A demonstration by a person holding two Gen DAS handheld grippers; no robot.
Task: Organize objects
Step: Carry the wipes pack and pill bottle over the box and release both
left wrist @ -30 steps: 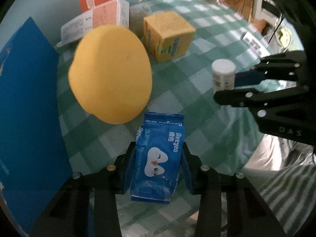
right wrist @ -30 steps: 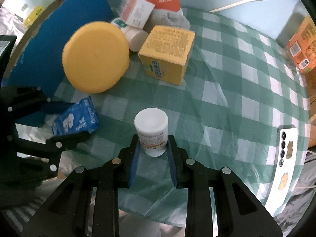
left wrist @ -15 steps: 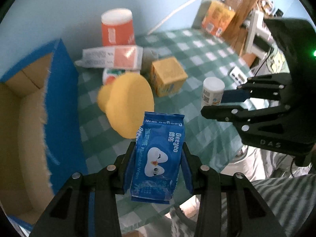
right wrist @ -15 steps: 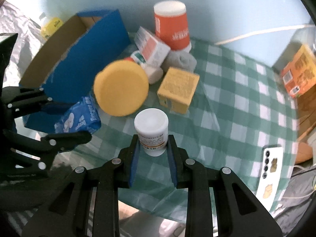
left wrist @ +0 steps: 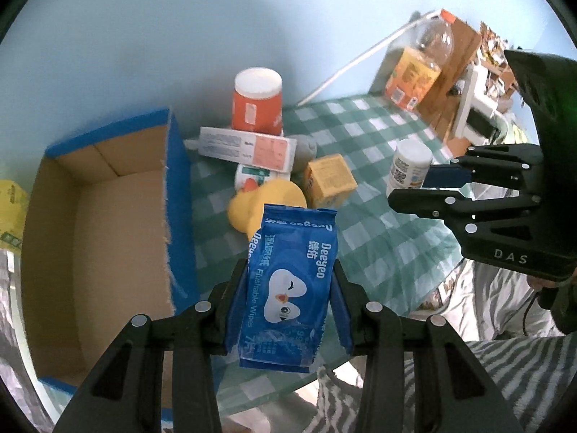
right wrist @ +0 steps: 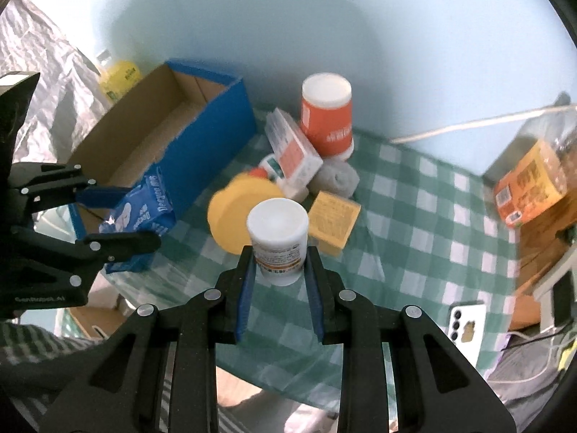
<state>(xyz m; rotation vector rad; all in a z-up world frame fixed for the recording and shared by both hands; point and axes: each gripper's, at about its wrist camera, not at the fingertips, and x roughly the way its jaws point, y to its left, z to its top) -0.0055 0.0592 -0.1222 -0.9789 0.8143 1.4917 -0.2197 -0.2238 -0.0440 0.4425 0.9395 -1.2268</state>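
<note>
The left tongs [left wrist: 288, 288] are clamped flat on both sides of a blue wipes packet [left wrist: 290, 285], held high off the table — likely to clear the wall of the open cardboard box [left wrist: 108, 223] just to their left. The right tongs [right wrist: 279, 270] pinch a white bottle [right wrist: 277, 238] low on its label, cap up, also lifted. Ahead of both lies the unsorted pile — yellow lid [right wrist: 230, 216], yellow carton [right wrist: 335, 220], orange tub [right wrist: 326, 119].

Domestic room, likely a home: pale blue wall [right wrist: 252, 18], green-checked tablecloth [right wrist: 425, 223], household packages, oil bottle [left wrist: 418, 68], phone [right wrist: 465, 328], open blue cardboard box [left wrist: 108, 238] beside the table.
</note>
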